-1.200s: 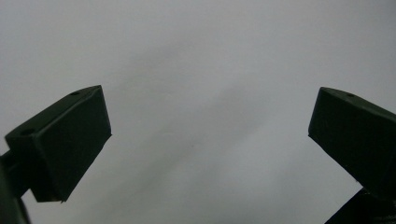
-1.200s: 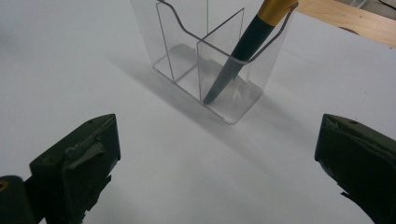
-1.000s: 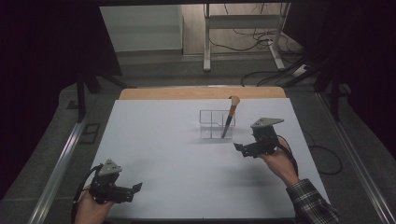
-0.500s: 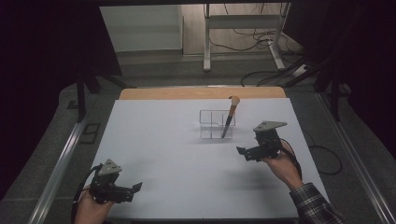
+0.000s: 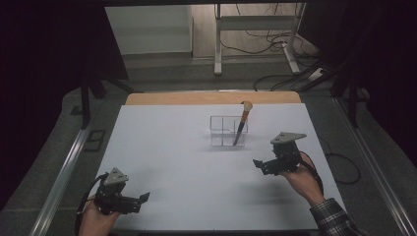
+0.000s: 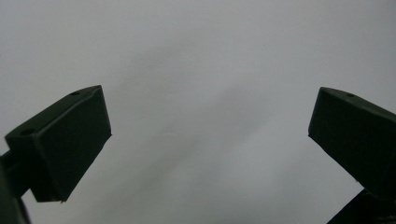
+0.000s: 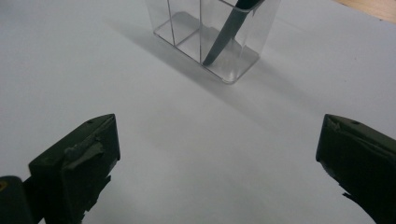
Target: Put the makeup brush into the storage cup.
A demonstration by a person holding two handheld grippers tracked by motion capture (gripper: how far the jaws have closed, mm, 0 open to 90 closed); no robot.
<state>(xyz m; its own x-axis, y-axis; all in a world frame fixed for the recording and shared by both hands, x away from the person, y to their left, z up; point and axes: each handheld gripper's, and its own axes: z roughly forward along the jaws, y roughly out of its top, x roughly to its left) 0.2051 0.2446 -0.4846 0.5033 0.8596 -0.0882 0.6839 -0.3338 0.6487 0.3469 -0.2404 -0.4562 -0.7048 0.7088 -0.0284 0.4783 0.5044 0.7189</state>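
A clear divided holder [image 5: 227, 131] stands on the white counter [image 5: 177, 162], a brush [image 5: 242, 123] leaning inside. The right gripper [image 5: 259, 165], near the holder, and left gripper [image 5: 143, 197], well apart from it, have fingers spread, empty.

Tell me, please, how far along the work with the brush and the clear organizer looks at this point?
Done, it seems: the brush stands tilted in a compartment of the clear organizer, handle down. In hand: nothing; the right claw is open and apart from the organizer, and the left claw is open over the white table. Nothing else waiting to be placed is visible.
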